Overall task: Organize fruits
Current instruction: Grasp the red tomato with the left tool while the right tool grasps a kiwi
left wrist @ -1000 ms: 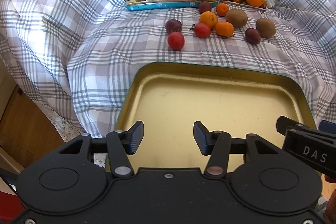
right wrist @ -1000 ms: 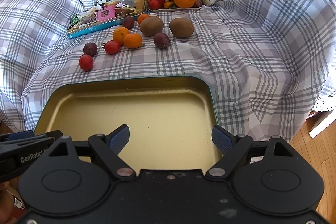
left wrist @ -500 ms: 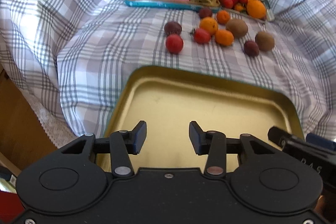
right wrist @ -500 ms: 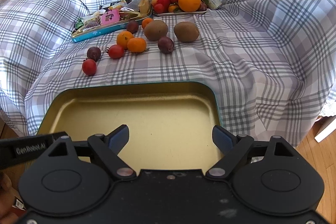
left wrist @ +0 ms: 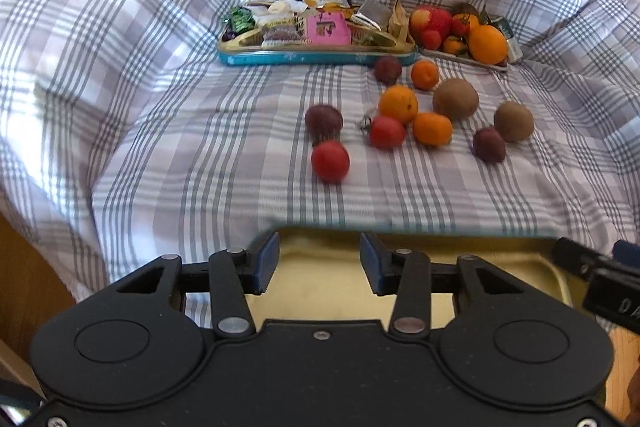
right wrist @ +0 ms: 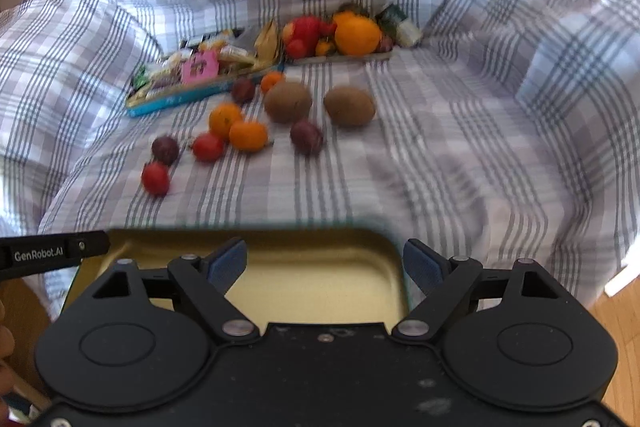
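Observation:
Loose fruit lies on the checked cloth ahead: a red tomato (left wrist: 330,161) nearest, a purple passion fruit (left wrist: 323,119), a second tomato (left wrist: 386,131), an orange (left wrist: 398,103), a mandarin (left wrist: 432,129), two kiwis (left wrist: 455,99) (left wrist: 513,121) and another purple fruit (left wrist: 489,145). An empty gold tray (left wrist: 480,247) sits under both grippers, its far rim level with the fingertips. My left gripper (left wrist: 319,261) stands half open with nothing between its pads. My right gripper (right wrist: 324,265) is open wide over the tray's right corner (right wrist: 394,247), empty too.
At the back, a blue tin (left wrist: 316,57) holds snack packets. Beside it a plate (left wrist: 464,61) carries a big orange, an apple and small fruit. The cloth rises in folds on both sides. Wooden floor shows past the cloth's near edge.
Both grippers have moved forward over the tray, so its far rim now sits at the fingertips and the fruit looks closer. The left jaws narrowed from wide to half open.

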Demonstrator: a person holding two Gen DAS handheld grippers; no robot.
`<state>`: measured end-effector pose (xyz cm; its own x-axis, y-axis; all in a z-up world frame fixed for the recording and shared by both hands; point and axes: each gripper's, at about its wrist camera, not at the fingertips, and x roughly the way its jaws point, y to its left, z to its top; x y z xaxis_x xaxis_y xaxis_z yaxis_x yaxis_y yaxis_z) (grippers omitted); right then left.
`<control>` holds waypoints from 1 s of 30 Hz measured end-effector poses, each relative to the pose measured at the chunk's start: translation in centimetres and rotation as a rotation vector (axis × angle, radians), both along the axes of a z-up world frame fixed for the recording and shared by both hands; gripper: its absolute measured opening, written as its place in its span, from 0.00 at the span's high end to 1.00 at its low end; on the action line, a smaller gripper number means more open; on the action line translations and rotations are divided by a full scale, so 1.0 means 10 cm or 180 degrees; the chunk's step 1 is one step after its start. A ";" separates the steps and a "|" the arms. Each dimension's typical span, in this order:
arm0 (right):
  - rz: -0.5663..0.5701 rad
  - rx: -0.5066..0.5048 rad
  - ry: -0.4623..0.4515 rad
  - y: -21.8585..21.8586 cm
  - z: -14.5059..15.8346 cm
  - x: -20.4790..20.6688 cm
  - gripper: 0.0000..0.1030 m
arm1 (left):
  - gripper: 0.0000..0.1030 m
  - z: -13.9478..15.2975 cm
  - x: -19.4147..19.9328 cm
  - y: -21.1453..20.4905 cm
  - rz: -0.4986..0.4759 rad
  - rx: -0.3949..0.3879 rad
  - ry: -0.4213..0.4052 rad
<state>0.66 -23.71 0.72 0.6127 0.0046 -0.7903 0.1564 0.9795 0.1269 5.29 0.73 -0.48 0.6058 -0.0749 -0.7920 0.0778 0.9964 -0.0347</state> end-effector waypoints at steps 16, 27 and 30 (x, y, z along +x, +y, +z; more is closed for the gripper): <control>-0.0031 -0.0068 0.0178 -0.16 -0.29 1.03 0.17 | 0.50 -0.27 0.79 -0.16 -0.0299 0.0052 0.0244; 0.0061 -0.0316 0.0191 -0.22 -0.47 1.64 0.17 | 0.50 -0.50 1.04 -0.15 -0.0201 0.0052 0.0514; 0.0041 -0.0343 0.0192 -0.23 -0.54 1.75 0.18 | 0.50 -0.53 1.06 -0.16 -0.0188 0.0075 0.0495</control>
<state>18.14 -26.02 -4.68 0.5645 -0.0748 -0.8220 0.1478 0.9889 0.0115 15.89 -0.86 -5.83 0.4708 -0.0869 -0.8779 0.1316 0.9909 -0.0275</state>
